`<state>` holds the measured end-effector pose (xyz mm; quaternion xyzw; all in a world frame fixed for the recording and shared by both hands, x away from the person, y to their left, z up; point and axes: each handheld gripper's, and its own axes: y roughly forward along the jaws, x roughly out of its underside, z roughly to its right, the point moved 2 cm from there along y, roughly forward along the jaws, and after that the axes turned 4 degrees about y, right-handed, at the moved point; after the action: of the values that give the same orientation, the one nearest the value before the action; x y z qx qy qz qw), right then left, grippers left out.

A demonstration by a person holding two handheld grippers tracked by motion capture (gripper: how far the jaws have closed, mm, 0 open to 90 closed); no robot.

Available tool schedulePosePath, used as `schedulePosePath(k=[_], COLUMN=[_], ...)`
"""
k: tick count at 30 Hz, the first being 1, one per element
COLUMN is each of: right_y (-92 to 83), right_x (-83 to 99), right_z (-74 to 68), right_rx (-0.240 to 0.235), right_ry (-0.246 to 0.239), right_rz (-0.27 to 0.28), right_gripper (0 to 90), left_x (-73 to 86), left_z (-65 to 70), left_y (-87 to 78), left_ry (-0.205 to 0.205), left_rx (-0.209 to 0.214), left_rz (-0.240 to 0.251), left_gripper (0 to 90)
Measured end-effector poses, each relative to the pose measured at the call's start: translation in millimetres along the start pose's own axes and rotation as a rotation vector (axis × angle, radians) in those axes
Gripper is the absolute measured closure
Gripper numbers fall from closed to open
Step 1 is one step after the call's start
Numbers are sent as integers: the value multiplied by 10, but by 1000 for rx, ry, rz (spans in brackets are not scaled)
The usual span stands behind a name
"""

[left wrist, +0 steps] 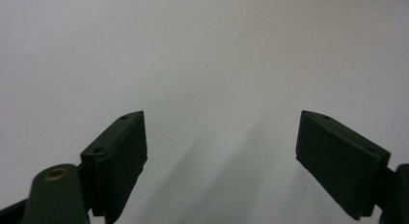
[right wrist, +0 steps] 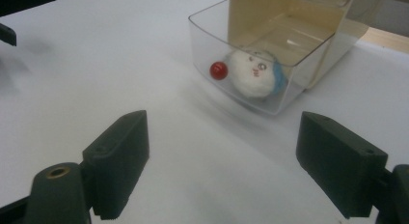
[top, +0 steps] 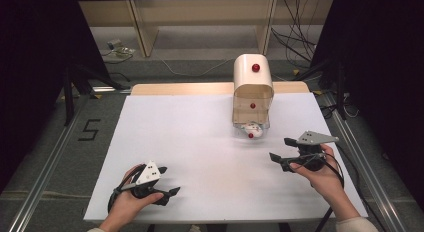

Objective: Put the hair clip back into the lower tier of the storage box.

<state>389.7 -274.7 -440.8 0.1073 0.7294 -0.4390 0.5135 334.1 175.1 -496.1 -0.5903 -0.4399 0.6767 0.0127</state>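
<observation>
- My left gripper [top: 159, 188] rests low on the white table [top: 200, 157], jaws spread, nothing between them.
- Toward the far right stands a cream cabinet [top: 253, 82]; its clear drawer [right wrist: 251, 55], red knob [right wrist: 218, 70] in front, is pulled out with a white plush toy [right wrist: 251, 74] inside.
- My right gripper [top: 282, 151], near the drawer, is released and empty.
</observation>
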Motion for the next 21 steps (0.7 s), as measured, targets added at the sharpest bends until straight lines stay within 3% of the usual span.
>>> schedulePosePath(k=[13, 21], right_y=[-144, -114], right_x=[351, 526], right_z=[-74, -166], right_rx=[2, -24], right_ry=[18, 1], right_rz=[27, 16], right_gripper=[201, 201], left_x=[-1, -2], left_z=[13, 10], left_y=[15, 9], left_ry=[-2, -3], left_rx=[1, 2], left_rz=[-4, 2], left_gripper=[185, 185])
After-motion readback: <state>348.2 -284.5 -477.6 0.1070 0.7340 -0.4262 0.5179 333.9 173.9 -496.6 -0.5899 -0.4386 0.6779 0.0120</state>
